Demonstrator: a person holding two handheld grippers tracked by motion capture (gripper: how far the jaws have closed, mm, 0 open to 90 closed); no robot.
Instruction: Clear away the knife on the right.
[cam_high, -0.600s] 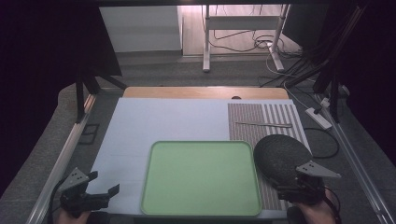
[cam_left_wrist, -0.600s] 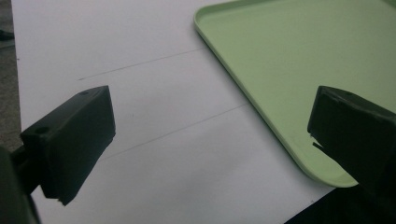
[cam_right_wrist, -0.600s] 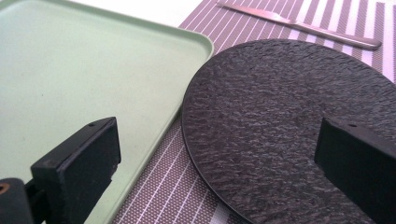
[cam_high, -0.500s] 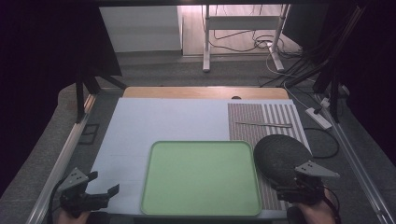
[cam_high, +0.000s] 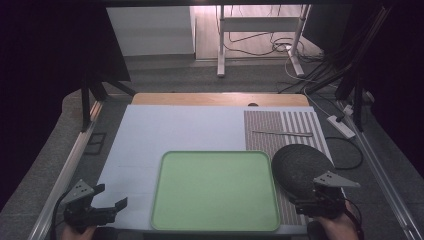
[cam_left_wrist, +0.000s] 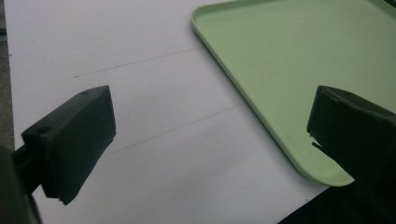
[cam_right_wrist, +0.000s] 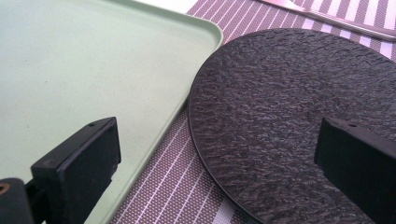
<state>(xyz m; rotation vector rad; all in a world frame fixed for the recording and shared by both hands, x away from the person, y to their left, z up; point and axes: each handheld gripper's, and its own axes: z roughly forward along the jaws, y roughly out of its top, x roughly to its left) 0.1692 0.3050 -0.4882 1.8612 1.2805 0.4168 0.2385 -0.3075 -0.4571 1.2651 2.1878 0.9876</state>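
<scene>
Right gripper view: the right gripper (cam_right_wrist: 215, 158) hangs with jaws spread wide and empty over the near rim of the dark plate (cam_right_wrist: 299, 121), which lies on the striped mat (cam_right_wrist: 187, 182) at 3 o'clock of the green tray (cam_right_wrist: 84, 70), just beside it. The left gripper (cam_left_wrist: 205, 154) is likewise released, over the white sheet (cam_left_wrist: 140, 93).

Risk: the plate's thin, low rim may slip from the pads, or scrape against the tray wall.

Hard to make out: the slim utensil (cam_high: 282, 133) at 12 o'clock of the plate.
</scene>
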